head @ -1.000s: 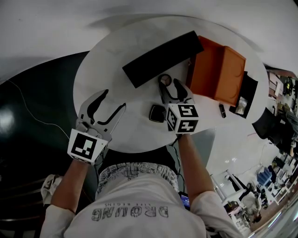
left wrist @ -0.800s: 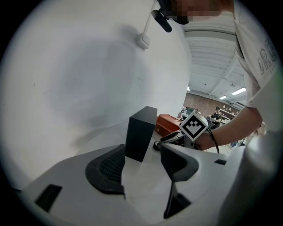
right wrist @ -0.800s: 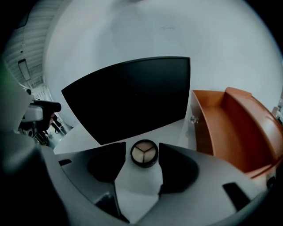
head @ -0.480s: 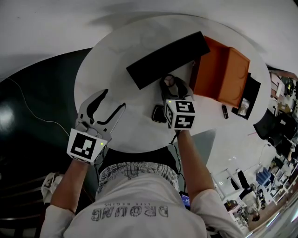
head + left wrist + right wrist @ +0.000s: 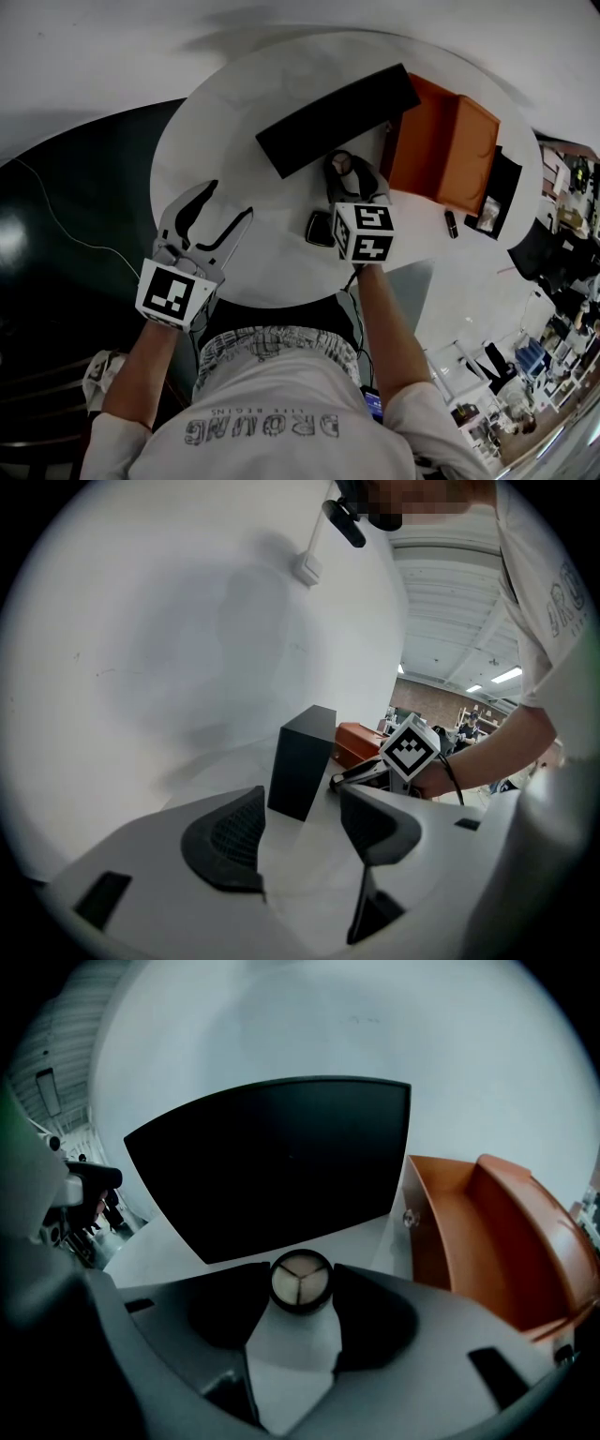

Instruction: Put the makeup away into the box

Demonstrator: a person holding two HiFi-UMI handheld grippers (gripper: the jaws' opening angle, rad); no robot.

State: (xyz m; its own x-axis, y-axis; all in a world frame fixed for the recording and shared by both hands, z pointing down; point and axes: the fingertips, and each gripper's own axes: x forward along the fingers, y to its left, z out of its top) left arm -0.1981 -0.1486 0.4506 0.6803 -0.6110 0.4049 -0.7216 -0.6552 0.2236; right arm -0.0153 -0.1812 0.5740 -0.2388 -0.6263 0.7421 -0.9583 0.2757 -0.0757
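Note:
A small round compact with a pale three-part lid sits on the white round table, just in front of the long black box. My right gripper points down at it. Its jaws are closing, with the compact between the fingertips and both pads against its sides. In the head view the compact shows at the right gripper's tips. The open orange box stands to the right. My left gripper hovers open over the table's left part, with nothing between its fingers.
A black square compact lies just left of the right gripper's marker cube. A small dark stick lies at the right, near a black tray beside the orange box. The table's front edge is close to the person's body.
The right gripper has edged forward onto the round compact and its jaws have narrowed around it. The left gripper has stayed still.

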